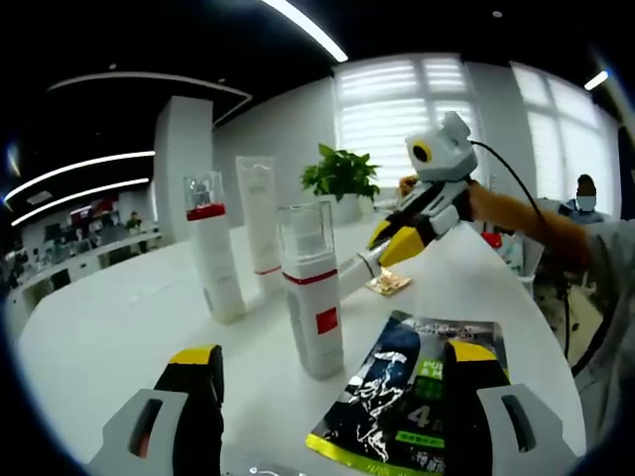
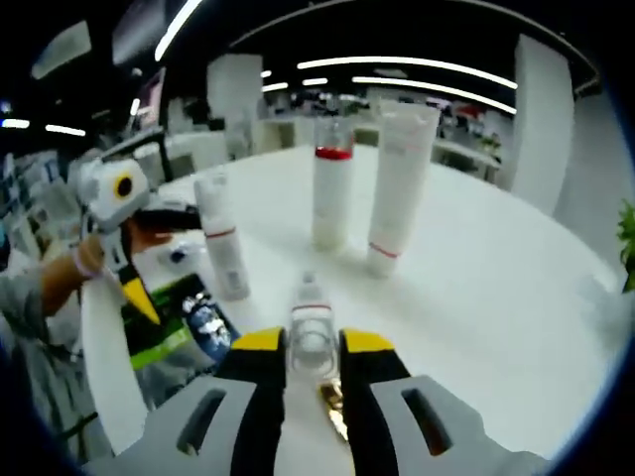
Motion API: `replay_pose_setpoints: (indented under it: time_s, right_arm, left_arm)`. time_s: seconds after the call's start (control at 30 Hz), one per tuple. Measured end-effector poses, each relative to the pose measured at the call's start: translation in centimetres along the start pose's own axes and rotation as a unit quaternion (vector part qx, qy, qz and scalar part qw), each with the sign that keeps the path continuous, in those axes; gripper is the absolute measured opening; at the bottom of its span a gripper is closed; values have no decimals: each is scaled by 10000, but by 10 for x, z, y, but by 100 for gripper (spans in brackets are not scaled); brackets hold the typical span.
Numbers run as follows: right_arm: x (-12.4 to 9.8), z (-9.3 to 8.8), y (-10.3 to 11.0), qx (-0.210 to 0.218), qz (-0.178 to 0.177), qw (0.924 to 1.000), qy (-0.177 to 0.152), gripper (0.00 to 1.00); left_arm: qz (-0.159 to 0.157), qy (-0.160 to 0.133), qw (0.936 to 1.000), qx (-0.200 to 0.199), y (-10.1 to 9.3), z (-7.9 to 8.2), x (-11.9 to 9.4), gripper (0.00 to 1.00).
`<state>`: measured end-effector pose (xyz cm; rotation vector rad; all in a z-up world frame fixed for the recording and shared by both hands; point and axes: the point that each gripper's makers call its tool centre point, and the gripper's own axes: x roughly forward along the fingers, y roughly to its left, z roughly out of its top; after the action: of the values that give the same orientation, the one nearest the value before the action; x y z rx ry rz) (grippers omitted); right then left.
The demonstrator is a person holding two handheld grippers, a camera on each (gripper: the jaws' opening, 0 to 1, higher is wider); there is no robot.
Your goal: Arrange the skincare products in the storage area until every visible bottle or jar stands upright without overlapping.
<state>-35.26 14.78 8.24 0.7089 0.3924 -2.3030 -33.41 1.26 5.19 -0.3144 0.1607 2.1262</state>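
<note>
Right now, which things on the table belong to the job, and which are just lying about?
Job:
near bottle
red-collared bottle
tall tube
small bottle between the right gripper's fingers

Lying about:
dark sachet
gold packet
potted plant

On the table (image 1: 119, 327), the nearest bottle (image 1: 312, 297) serves as the landmark and stands upright. In the left gripper view, a second bottle (image 1: 212, 248) stands upright to its left and farther back. A tube (image 1: 260, 223) stands on its cap behind the landmark, between the two bottles. A flat sachet (image 1: 412, 397) lies on the table just right of the landmark. A small packet (image 1: 388, 284) lies farther back, right of the landmark. A potted plant (image 1: 342, 178) stands well behind it.
</note>
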Motion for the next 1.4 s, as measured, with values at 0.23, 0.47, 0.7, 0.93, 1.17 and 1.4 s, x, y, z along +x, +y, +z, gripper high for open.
replay_pose_setpoints:
  time_s: [0.23,0.47,0.7,0.93,1.17,1.4]
  right_arm:
    - [-12,7,4,-263,50,9965,788,19]
    - [-22,10,13,-139,188,9852,1697,18]
    - [-29,11,13,-268,184,9657,2578,18]
    - [-29,12,16,-245,230,9478,3171,18]
    - [-29,3,24,-246,463,9208,3864,19]
    - [-25,27,18,-342,422,9230,3810,19]
  left_arm:
    - [26,-10,10000,-48,2,0,-1,93]
    - [39,-16,10000,-32,2,1,-1,93]
    - [82,-33,10000,-45,4,1,-2,93]
    - [99,-85,9998,-144,7,3,-5,93]
    - [68,-174,9992,-349,12,5,-4,92]
    - [93,-172,9991,-369,12,4,-4,92]
